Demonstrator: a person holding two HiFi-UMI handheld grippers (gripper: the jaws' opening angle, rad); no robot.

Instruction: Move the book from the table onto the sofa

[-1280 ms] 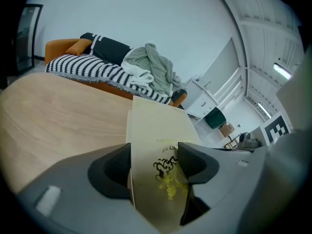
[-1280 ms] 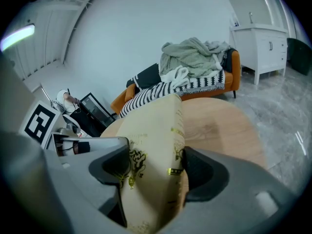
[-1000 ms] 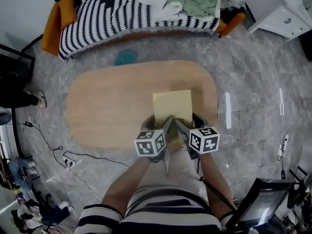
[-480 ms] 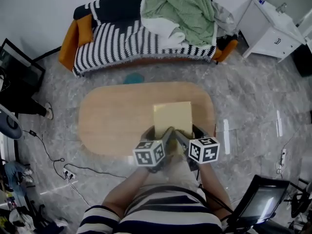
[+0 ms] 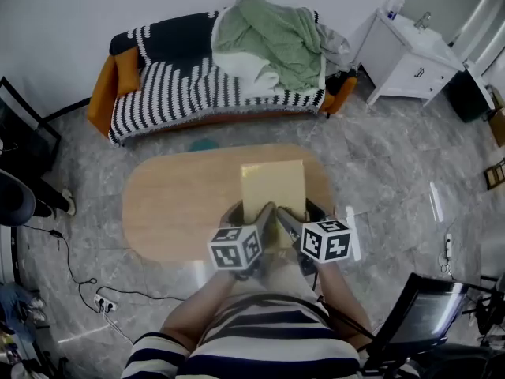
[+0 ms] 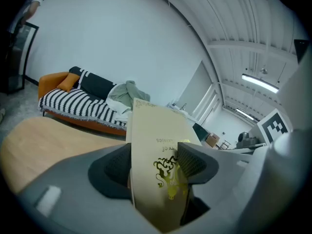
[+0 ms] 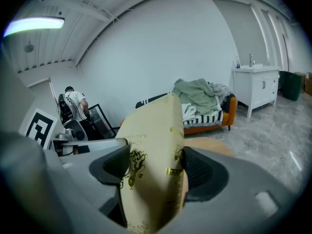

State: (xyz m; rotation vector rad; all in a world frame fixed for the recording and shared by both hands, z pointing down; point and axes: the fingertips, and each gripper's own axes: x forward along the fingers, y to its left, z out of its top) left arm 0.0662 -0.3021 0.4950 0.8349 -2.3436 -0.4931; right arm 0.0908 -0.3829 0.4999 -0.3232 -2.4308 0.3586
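Head view looks down on a grey marble-patterned tile floor (image 5: 394, 180) that fills the room around the furniture. Against the far wall stands an orange sofa draped with a black-and-white striped throw (image 5: 158, 93), and a rumpled green blanket (image 5: 272, 42) is heaped over its right half. In front of the sofa, apart from it, sits an oval light-wood table (image 5: 173, 204). A white cabinet with a drawer (image 5: 402, 61) stands at an angle in the far right corner, just past the sofa's right arm. A small teal object (image 5: 203, 144) lies on the floor between sofa and table; I cannot tell what it is.

A cream hardcover book with gold ornament on its cover (image 5: 272, 186) is not on the sofa. It is held over the right half of the table, its far edge pointing toward the sofa. In the left gripper view the book (image 6: 158, 150) rises tilted out of the jaws, with the tabletop (image 6: 44, 140) low behind it.

Both tools have hold of the book's near edge. The left gripper (image 5: 249, 215) pinches the near left corner, and its dark ribbed pads (image 6: 192, 162) press on both faces of the book. The right gripper (image 5: 304, 212) pinches the near right corner by the spine. In its own view the right gripper (image 7: 156, 167) has its jaws closed on the book's thickness (image 7: 156, 145), one pad on each cover.
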